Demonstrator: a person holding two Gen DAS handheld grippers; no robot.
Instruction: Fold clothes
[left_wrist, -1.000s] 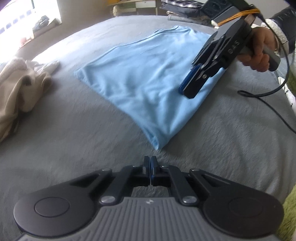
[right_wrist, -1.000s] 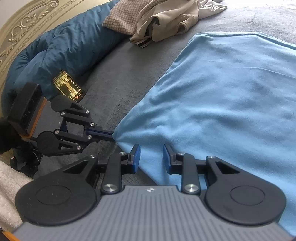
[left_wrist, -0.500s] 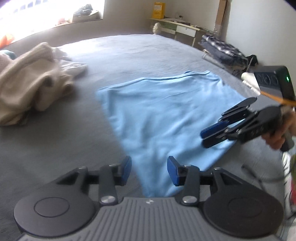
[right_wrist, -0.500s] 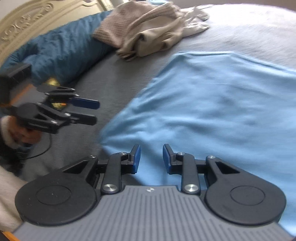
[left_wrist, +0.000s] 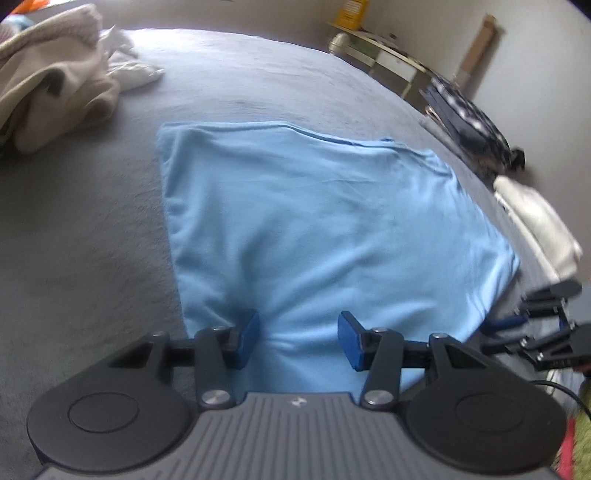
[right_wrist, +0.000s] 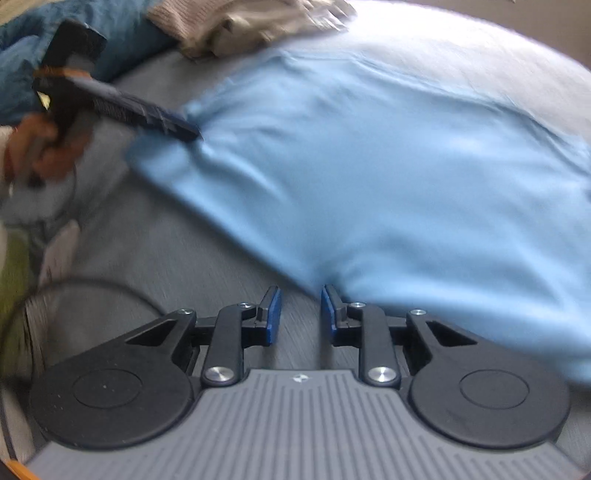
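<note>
Left hand-held gripper (left_wrist: 298, 334) advanced, blue shirt (left_wrist: 325, 229) flat

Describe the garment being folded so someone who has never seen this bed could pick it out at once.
Start from the grey bed. Spread flat across its middle lies the light blue shirt, with the open left gripper at its near edge. Unlike the crumpled beige clothes pile heaped farther back, it is smooth, flat and the only light blue piece.

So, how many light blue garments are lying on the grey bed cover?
1: a light blue cotton shirt lying flat mid-bed, its near edge between the open left tongs. The beige clothing pile may hide others.
</note>
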